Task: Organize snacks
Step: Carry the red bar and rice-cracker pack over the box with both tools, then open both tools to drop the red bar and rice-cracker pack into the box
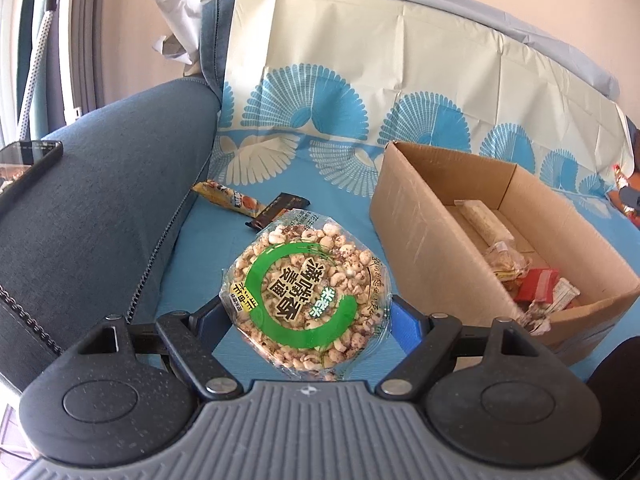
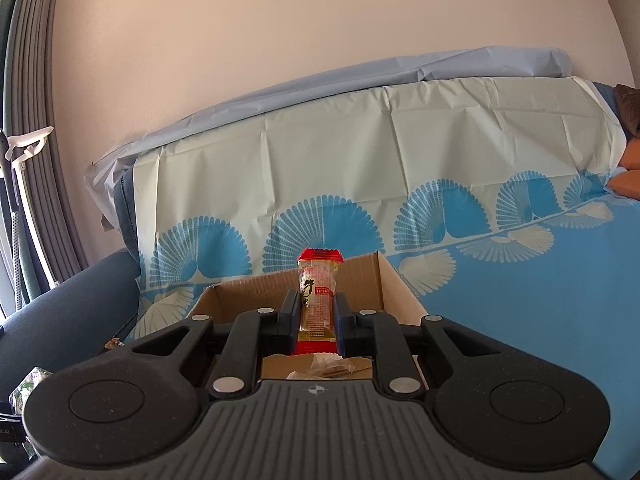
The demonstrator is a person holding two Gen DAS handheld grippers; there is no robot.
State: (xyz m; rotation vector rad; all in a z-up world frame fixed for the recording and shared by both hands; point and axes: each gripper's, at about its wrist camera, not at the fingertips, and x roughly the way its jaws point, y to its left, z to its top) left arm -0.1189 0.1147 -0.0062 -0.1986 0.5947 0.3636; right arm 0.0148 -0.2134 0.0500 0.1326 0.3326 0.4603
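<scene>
The left gripper (image 1: pixel 310 312) grasps a round puffed-grain snack pack (image 1: pixel 308 300) across its full width, jaws spread wide with a pad against each edge; the pack hangs above the blue patterned cover (image 1: pixel 344 168), with the cardboard box (image 1: pixel 424 240) at about 2 o'clock from it in the left wrist view. The right gripper (image 2: pixel 318 316) is clenched on a slim red-capped snack packet (image 2: pixel 320 292), held upright between nearly closed jaws directly above the open box (image 2: pixel 400 292), whose far wall stands at 12 o'clock behind the packet. The step in hand appears to be depositing both items in the box. For the right side, the packet should be lowered inside the box walls before the jaws part, so that it drops among the wrapped snacks (image 1: pixel 532 284) already lying on the floor and does not tip over the rim. For the left side, the pack should be kept level and carried over the near wall toward a bare area of floor. Two bars (image 1: pixel 256 204) at 11 o'clock from the pack lie on the cover, not yet collected.
</scene>
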